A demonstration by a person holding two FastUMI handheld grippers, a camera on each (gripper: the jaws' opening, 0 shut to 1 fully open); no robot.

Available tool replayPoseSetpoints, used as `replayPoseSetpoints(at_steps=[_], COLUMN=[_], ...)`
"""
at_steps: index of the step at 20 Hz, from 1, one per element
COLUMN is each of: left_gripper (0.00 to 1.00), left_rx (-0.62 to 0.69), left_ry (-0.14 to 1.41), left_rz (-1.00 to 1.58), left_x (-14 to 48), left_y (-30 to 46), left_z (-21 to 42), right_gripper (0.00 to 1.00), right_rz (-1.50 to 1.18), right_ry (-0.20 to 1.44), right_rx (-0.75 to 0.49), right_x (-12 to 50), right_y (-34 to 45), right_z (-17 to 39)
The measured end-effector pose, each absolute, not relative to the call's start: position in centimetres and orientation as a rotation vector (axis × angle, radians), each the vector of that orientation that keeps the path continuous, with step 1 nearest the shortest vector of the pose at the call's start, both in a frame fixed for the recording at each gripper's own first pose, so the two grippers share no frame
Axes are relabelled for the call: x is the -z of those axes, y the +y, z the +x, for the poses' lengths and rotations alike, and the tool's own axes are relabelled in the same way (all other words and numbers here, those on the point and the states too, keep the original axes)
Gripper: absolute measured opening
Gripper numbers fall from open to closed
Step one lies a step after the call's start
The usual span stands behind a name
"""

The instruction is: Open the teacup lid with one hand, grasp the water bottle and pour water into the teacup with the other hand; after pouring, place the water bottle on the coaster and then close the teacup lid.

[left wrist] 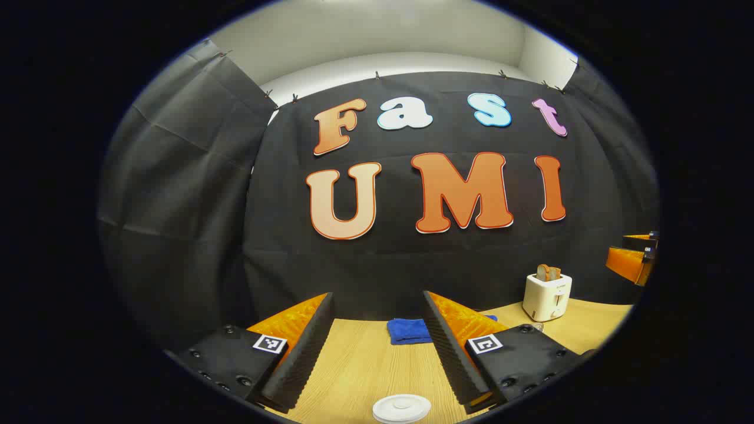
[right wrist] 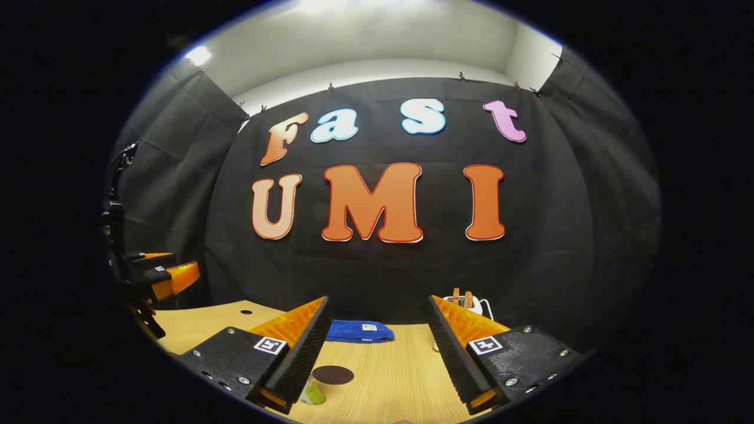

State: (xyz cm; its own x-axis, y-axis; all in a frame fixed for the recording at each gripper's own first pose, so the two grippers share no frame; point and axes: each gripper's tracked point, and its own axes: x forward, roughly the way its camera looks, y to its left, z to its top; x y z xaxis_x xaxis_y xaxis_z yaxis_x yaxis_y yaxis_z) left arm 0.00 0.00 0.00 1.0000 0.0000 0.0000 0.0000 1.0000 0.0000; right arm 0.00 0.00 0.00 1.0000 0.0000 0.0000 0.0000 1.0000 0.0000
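- Your left gripper [left wrist: 377,347] sits lowest in the left gripper view, fingers spread wide with nothing between them, held above the table [left wrist: 365,371].
- Just below that gap, at the bottom edge, lies a round white lid [left wrist: 402,407], flat on the wood; it touches neither finger, and what it sits on is out of sight.
- Past the fingertips, a folded blue cloth [left wrist: 410,330] lies on the table near the back wall.
- Farther right stands a white toaster [left wrist: 547,296] with bread in its slots, on the table's far side.
- At the right edge of that view you can see your right gripper [left wrist: 633,259], held higher up and well apart from the toaster.
- Your right gripper [right wrist: 377,353] in the right gripper view also has its fingers wide apart, gripping nothing, above the table [right wrist: 383,377].
- Beside its left finger, low down, a green-tinted bottle [right wrist: 312,393] peeks out, mostly hidden by that finger; you cannot tell whether it is upright.
- Just beyond the bottle, a dark round coaster [right wrist: 333,374] lies flat on the wood, with nothing on it.
- Farther back the blue cloth [right wrist: 359,331] lies between the fingertips, and the toaster [right wrist: 468,303] shows behind the right finger.
- At the far left you see the left gripper [right wrist: 159,274], held over the table's left end.
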Motion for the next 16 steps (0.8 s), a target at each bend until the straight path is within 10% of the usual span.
replayPoseSetpoints(at_steps=[16], left_gripper=[0.96], left_rx=[0.024], left_ry=[0.014], left_rz=[0.015], left_x=[1.7], left_y=[-0.8], left_z=[-0.2], right_gripper=[0.96], right_rz=[-0.031], right_ry=[0.01], right_rx=[-0.032], right_x=[0.8], right_y=[0.3], right_z=[-0.4])
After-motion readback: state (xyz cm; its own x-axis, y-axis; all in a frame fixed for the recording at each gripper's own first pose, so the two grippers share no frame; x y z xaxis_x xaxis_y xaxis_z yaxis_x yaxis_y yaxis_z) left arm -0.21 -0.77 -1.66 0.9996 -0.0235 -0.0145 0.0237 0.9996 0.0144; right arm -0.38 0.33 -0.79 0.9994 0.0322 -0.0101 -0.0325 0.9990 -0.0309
